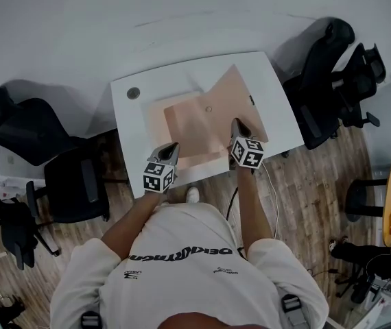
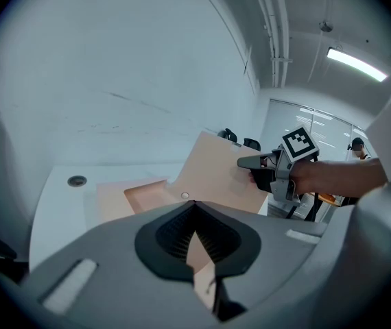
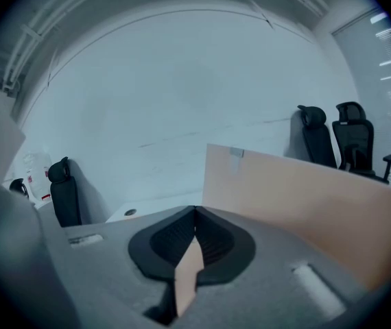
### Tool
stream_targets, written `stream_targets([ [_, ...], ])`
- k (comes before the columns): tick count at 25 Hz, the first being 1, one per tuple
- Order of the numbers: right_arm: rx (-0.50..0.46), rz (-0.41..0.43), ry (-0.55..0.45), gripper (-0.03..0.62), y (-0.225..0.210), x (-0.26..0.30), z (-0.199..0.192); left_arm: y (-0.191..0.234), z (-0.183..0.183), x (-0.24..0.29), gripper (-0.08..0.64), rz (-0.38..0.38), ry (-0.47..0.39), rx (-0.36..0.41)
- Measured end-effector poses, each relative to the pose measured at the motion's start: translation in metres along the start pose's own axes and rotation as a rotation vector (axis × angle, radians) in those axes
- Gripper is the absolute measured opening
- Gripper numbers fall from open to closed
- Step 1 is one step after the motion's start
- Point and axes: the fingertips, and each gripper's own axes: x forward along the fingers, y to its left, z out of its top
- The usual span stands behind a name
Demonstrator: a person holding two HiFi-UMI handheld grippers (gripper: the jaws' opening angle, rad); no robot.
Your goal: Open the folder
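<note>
Tip for this step, as I read it: swing the right gripper (image 3: 195, 210) in an arc around the fold rather than hauling straight up. That way the cover (image 3: 305, 190) hinges over and doesn't crease or slide out of the pinch. I'd hold the left gripper (image 2: 195, 205) low and steady too, so the rest of the folder (image 1: 185, 132) doesn't ride up with it.

Right gripper: jaws fully closed, with a thin tan sliver of the cover clamped between the pads. The cover stands up as a big tan sheet across the right half of its view.

Left gripper: jaws also pressed together on a tan strip, so it has the folder's near edge. I can't tell which layer it's got.

In the head view the folder sits mid-frame on the white counter (image 1: 130, 115). The left gripper is at its lower-left edge and the right gripper at its lower-right. The cover is tilted up toward the upper right and the inside is partly showing, so I'd call it about half open.
</note>
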Motion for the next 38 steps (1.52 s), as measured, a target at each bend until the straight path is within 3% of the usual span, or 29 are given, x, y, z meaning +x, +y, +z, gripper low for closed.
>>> stream_targets([
  [21, 0.034, 0.12, -0.077, 0.001, 0.067, -0.02, -0.002, -0.012, 0.034, -0.008, -0.008, 0.006, -0.097, 0.019],
  [38, -0.03, 0.174, -0.08, 0.002, 0.107, -0.034, -0.007, -0.011, 0.043, -0.018, -0.008, 0.019, -0.14, 0.029],
])
